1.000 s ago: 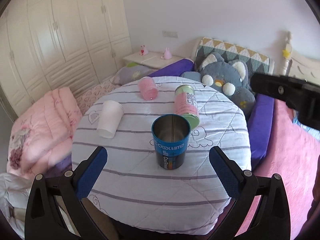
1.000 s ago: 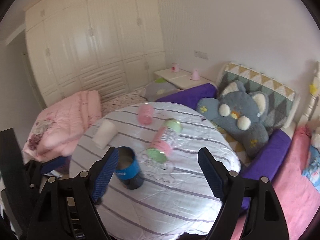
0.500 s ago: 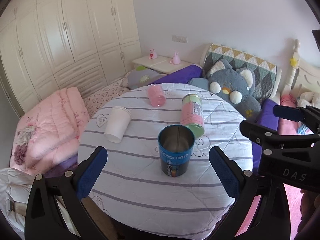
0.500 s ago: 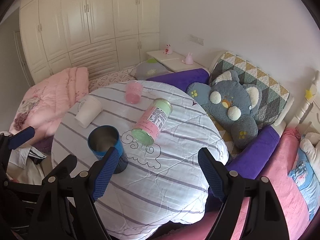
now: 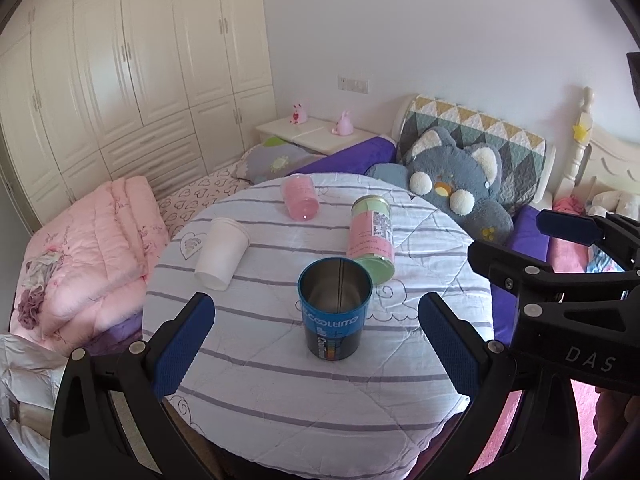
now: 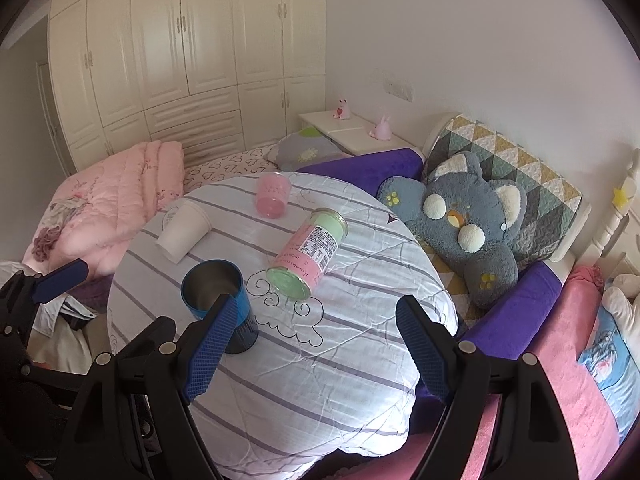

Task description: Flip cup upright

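A blue metal cup (image 5: 335, 312) stands upright, mouth up, on the round striped table (image 5: 280, 392); it also shows in the right wrist view (image 6: 218, 300). A white cup (image 5: 221, 253) (image 6: 183, 235), a pink cup (image 5: 300, 197) (image 6: 271, 195) and a pink-and-green canister (image 5: 370, 239) (image 6: 308, 258) lie on their sides behind it. My left gripper (image 5: 316, 340) is open and empty, back from the blue cup. My right gripper (image 6: 316, 344) is open and empty above the table's near edge.
A grey plush toy (image 6: 468, 216) and purple bolsters (image 6: 516, 312) lie on the bed right of the table. A folded pink quilt (image 5: 92, 248) lies left. White wardrobes (image 5: 120, 80) and a nightstand (image 5: 312, 132) stand behind. The right gripper's body (image 5: 568, 296) shows in the left wrist view.
Both grippers have drawn back and risen from the table, so the cups look smaller and farther. The blue cup stays upright. The right gripper has come into the left wrist view.
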{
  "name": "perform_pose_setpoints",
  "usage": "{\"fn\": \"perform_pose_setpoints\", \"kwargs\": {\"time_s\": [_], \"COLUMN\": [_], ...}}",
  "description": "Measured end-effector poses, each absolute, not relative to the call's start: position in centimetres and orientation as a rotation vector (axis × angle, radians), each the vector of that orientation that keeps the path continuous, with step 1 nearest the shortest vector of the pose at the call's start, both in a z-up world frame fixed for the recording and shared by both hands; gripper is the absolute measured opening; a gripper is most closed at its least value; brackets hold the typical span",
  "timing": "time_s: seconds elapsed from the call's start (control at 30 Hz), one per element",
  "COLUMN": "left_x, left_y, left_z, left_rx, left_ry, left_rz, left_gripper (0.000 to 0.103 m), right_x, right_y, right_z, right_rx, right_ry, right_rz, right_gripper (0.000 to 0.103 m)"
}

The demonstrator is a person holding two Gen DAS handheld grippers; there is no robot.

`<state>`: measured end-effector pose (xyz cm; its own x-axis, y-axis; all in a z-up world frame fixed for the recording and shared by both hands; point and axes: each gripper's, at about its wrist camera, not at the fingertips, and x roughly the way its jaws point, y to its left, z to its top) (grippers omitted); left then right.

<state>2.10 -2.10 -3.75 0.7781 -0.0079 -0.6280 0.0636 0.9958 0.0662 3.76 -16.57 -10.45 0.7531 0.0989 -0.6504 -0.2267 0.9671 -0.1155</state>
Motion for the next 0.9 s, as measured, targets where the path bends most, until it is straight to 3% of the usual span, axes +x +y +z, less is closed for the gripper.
{"fn": "perform_pose_setpoints", "kwargs": {"time_s": [0.9], "left_x": [1.7], "left_y": [-3.3], "left_z": [-3.3], "left_rx": [0.078], "left_ry": [0.566], "left_rz": [-0.056], "left_gripper": [0.103], "right_x": [3.6], "right_y": [-17.0], "right_z": [-9.7], "right_rx": [-0.167], "right_ry": [0.668], "right_rz": [0.188], "right_gripper": [0.083]}}
